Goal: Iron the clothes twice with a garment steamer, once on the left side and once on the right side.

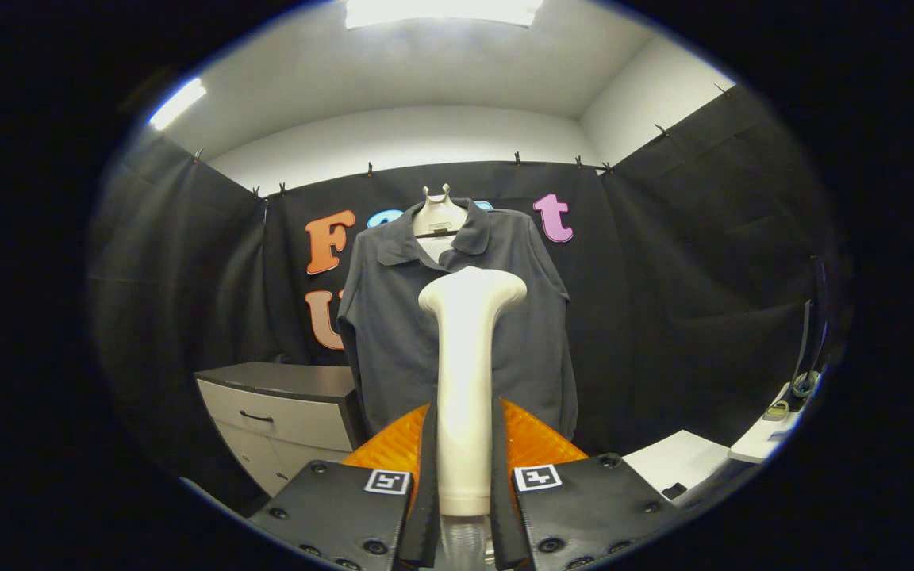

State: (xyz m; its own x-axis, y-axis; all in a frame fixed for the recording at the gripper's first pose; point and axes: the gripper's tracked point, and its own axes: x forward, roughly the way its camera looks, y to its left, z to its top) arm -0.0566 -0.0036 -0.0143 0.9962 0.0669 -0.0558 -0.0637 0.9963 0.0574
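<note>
gripper view: steamer (466, 381) upright in gripper (463, 476) (head toward shirt (536, 333))

A cream-white garment steamer (466, 381) stands clamped between the fingers of the gripper (465, 484), whose mounts carry small black-and-white square markers. Beyond it, a plain dark grey polo shirt (393, 333) hangs on a white hanger form (439, 216). The drawer cabinet (282, 416) has a dark top, a pale grey front and a black handle.

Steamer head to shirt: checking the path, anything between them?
Nothing: gripper view shows the steamer, clamped by the fingers, facing the hanging shirt directly.
</note>
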